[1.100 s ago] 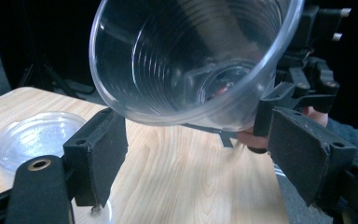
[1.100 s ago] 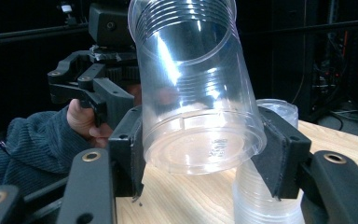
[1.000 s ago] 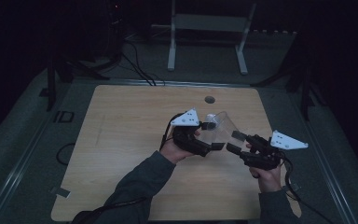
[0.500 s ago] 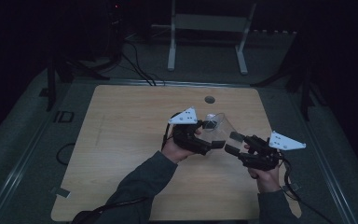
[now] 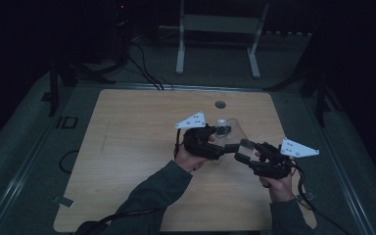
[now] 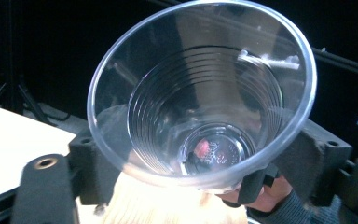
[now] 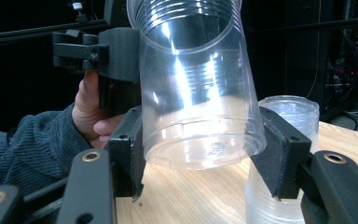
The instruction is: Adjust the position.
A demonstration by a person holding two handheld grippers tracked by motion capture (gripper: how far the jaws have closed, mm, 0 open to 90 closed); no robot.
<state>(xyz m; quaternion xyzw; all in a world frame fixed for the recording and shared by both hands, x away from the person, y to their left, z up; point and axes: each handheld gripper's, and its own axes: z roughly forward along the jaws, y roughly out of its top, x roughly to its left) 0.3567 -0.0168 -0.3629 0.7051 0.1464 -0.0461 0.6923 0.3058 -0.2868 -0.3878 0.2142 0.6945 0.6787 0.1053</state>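
The left gripper (image 5: pixel 231 147) and the right gripper (image 5: pixel 244 152) meet above the right half of the wooden table (image 5: pixel 127 147) in the high view, and we see between them a clear plastic cup (image 5: pixel 227 131), lifted off the table and lying on its side. In this view the two grippers point toward each other, and each carries a grey three-cornered plate on top. In the left gripper view we look straight into the open mouth of the clear plastic cup (image 6: pixel 200 93); the left gripper (image 6: pixel 200 154) has its jaws close against both sides of the cup near the rim, so it holds the cup, and behind the cup we see the person's other hand (image 6: pixel 265 196). In the right gripper view the right gripper (image 7: pixel 200 154) has its jaws against the two sides of the cup's bottom end (image 7: pixel 198 93), partly closed around it, while the left gripper (image 7: pixel 116 51) holds the upper part. Just beside the right jaw a stack of clear cups (image 7: pixel 284 158) stands upright on the table (image 7: pixel 191 196).
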